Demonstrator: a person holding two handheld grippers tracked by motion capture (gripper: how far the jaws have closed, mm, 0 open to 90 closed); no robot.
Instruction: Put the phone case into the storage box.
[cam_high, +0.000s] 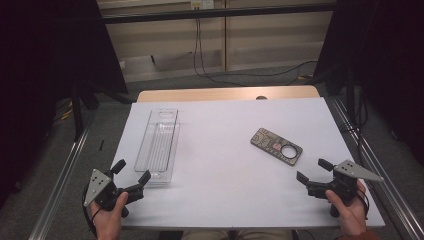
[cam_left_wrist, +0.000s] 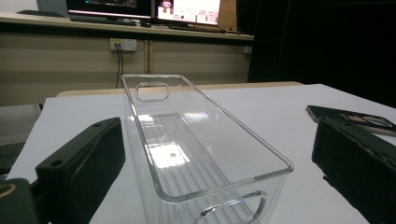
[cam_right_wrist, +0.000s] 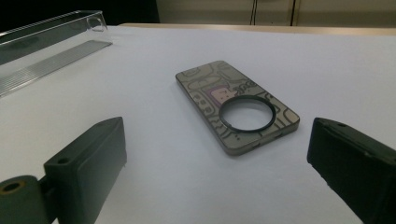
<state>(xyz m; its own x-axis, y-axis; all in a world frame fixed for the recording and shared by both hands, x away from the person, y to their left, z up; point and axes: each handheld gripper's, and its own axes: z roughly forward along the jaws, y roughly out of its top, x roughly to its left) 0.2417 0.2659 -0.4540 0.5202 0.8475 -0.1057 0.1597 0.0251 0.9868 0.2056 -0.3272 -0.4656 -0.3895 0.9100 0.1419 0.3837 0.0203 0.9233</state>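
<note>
Phone case (cam_high: 276, 146) lies flat near the worktop's right edge, right tool (cam_high: 314, 177) gaping wide just short of it, so it should probably come in low and pinch across the narrow sides, while the left tool (cam_high: 132, 176) hangs open by the clear bin (cam_high: 158, 145).

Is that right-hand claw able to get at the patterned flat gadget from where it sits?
Probably yes. The right claw is open and points at the patterned gadget, which lies flat, with bare white table cover between them.

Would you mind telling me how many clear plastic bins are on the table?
1. The clear bin lies lengthwise on the table's left half, just ahead of the left gripper.
</note>
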